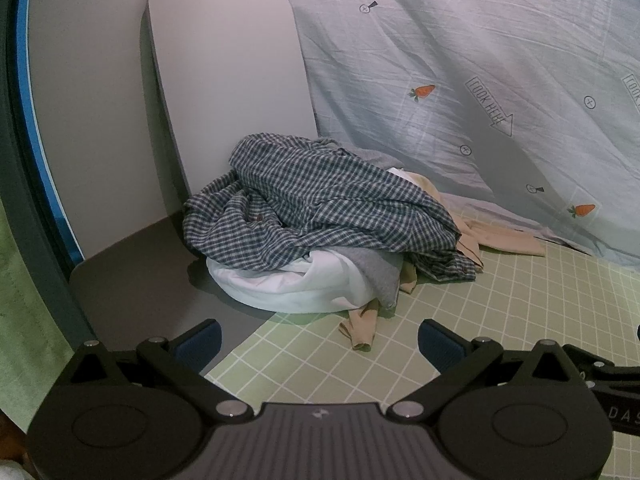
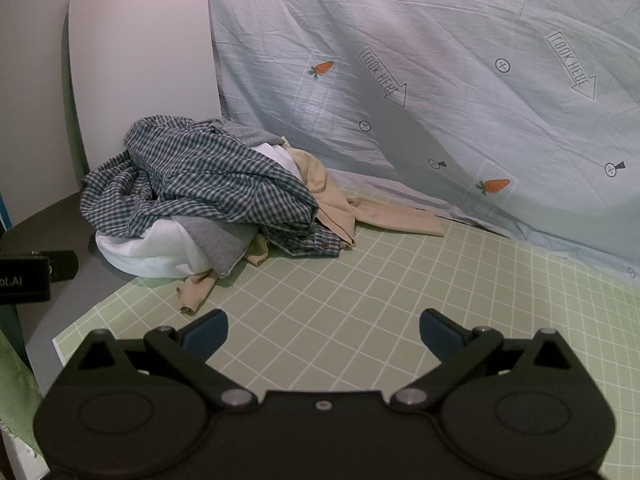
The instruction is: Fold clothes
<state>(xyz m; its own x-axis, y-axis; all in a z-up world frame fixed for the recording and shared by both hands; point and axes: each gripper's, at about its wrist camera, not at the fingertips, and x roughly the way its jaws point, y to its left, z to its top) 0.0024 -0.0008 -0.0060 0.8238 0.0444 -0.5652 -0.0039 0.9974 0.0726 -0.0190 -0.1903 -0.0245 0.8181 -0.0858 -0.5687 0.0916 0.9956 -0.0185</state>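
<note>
Left wrist view:
Left gripper (image 1: 319, 344): jaws spread wide, empty, hovering above the near part of the mat (image 1: 500, 320), well apart from the clothes.
Clothes: a heap at the mat's far left edge, spilling onto the grey worktop (image 1: 160, 280). Plaid shirt (image 1: 320, 208) lies on top, white cloth (image 1: 288, 284) and grey cloth (image 1: 372, 272) under it, beige cloth (image 1: 492, 236) trailing right.
Backdrop: board (image 1: 228, 80) stands behind the heap; printed sheet (image 1: 460, 80) hangs along the mat's far edge.

Right wrist view:
Right gripper (image 2: 324, 330): jaws spread wide, empty, over the mat (image 2: 400, 288).
Clothes: plaid shirt (image 2: 200, 184) tops the heap in the mat's far left corner; beige cloth (image 2: 384, 216) lies flat beside it.
Left gripper (image 2: 36, 272): a black part shows at the left edge.
</note>
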